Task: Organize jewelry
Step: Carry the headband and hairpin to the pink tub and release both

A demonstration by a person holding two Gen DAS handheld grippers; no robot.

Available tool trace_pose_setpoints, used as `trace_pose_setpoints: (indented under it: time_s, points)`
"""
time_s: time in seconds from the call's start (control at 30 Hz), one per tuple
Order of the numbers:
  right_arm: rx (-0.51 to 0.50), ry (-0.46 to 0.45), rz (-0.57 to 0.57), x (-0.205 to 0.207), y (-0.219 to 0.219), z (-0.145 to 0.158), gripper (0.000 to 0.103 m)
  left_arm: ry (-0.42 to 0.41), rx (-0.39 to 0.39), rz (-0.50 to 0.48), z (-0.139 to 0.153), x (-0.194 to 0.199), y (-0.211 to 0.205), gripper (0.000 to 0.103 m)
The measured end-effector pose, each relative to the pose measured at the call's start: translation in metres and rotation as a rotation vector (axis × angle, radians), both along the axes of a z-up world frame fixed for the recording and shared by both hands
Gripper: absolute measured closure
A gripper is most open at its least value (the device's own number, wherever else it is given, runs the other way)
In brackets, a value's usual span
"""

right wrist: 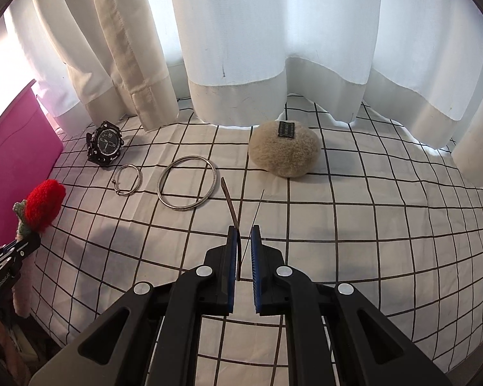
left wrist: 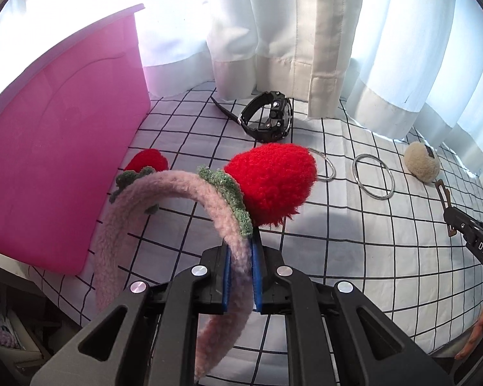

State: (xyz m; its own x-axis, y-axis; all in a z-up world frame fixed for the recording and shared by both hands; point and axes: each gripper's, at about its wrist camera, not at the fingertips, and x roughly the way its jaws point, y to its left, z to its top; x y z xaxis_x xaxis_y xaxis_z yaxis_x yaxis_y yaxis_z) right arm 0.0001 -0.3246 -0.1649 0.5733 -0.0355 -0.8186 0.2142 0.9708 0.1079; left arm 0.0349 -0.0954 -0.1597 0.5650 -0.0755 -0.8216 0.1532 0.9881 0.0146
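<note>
We see left gripper [left wrist: 241,267] clamped on pink strawberry headband [left wrist: 215,206]; right gripper [right wrist: 244,257] pinching thin brown hair clip [right wrist: 232,212] above checkered cloth [right wrist: 370,225].

I see a pink headband [left wrist: 164,189] with red strawberries [left wrist: 270,186], a magenta bin [left wrist: 58,160] far left, a black watch [right wrist: 105,147], and a black-gridded white cloth [right wrist: 354,241].

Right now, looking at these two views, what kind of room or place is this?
Probably a bedroom, worked on a bed by a window. The surface is a soft, wrinkled grid-patterned sheet; white curtains hang down onto it with daylight behind; a pink storage box stands at its edge.
</note>
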Motion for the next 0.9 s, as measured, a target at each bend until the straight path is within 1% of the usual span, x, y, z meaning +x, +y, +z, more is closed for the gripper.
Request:
trace_pose_setpoints:
  time_s: [0.3, 0.47, 0.7, 0.9]
  points:
    - [0.002, -0.084, 0.055, 0.002, 0.027, 0.04, 0.095, -0.084, -0.025, 0.011, 0.041, -0.003, 0.01, 0.092]
    - [-0.004, -0.143, 0.084, 0.004, 0.042, 0.068, 0.095, -0.169, -0.023, 0.0, 0.072, -0.005, 0.011, 0.092]
    - [-0.056, -0.239, 0.099, 0.012, 0.055, 0.123, 0.095, -0.263, -0.087, -0.042, 0.119, -0.002, 0.009, 0.092]
    - [-0.076, -0.32, 0.128, 0.021, 0.077, 0.168, 0.095, -0.359, -0.12, -0.05, 0.171, 0.0, 0.023, 0.092]
